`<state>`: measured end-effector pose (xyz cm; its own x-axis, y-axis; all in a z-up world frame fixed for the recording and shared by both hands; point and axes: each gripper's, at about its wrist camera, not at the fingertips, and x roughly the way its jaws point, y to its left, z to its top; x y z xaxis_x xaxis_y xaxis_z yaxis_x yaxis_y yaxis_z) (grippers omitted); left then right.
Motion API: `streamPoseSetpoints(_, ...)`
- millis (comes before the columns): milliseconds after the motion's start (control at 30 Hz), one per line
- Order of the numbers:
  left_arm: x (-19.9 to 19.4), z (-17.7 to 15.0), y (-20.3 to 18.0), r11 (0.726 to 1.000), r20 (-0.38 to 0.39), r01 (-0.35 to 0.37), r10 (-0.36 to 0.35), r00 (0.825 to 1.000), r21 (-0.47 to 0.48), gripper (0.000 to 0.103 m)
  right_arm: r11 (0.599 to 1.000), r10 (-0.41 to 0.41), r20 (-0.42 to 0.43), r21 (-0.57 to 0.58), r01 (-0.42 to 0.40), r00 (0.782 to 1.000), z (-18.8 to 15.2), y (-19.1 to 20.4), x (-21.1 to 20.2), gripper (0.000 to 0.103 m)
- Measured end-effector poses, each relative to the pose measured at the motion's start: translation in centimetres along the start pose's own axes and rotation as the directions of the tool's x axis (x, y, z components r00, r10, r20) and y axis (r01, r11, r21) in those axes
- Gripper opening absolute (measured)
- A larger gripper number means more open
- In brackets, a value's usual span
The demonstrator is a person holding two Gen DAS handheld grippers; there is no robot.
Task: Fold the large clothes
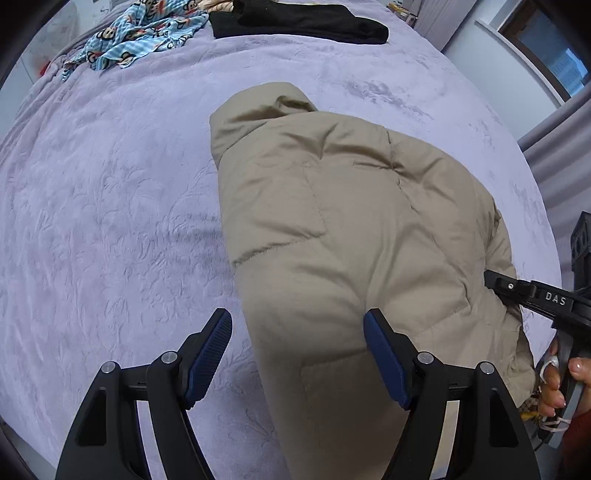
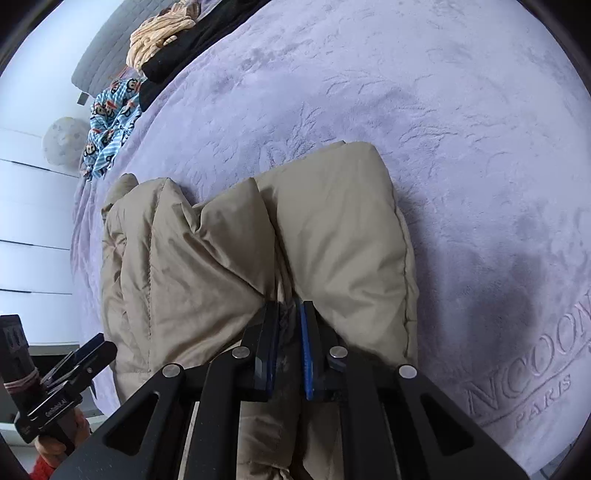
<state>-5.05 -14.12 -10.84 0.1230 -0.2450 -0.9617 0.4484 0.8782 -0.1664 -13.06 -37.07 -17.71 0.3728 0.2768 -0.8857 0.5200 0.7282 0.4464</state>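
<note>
A beige puffer jacket [image 1: 354, 221] lies folded lengthwise on the lilac blanket [image 1: 110, 221] of a bed. My left gripper [image 1: 299, 347] hovers open over the jacket's near end: its right pad is above the fabric, its left pad above the blanket, and neither presses on anything. At the right edge of this view my right gripper [image 1: 495, 280], held by a hand [image 1: 554, 387], meets the jacket's side. In the right wrist view the right gripper [image 2: 290, 314] is shut on a pinched fold of the jacket [image 2: 332, 229]. The left gripper [image 2: 88, 352] shows at lower left.
At the bed's far end lie a black garment [image 1: 299, 22], a blue monkey-print cloth [image 1: 140, 33] and a tan cloth [image 2: 162, 33]. White drawers [image 2: 33, 258] stand beside the bed. A window [image 1: 554, 48] and a grey curtain [image 1: 557, 147] are on the right.
</note>
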Motion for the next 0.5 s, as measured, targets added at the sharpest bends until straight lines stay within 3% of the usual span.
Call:
streamPoseSetpoints(167, -0.3, -1.1, 0.7, 1.0, -0.011, 0.021, -0.021, 1.0, -0.005, 0.075, 0.997, -0.074, 0.058, -0.03, 0.076, 0.996, -3.7, 1.8, -3.7, 0.014)
streamPoseSetpoints(500, -1.2, -2.1, 1.4, 0.996, -0.019, 0.041, -0.04, 0.999, 0.074, 0.075, 0.989, -0.129, 0.104, 0.087, 0.121, 0.986, -9.2, 1.3, -6.1, 0.015)
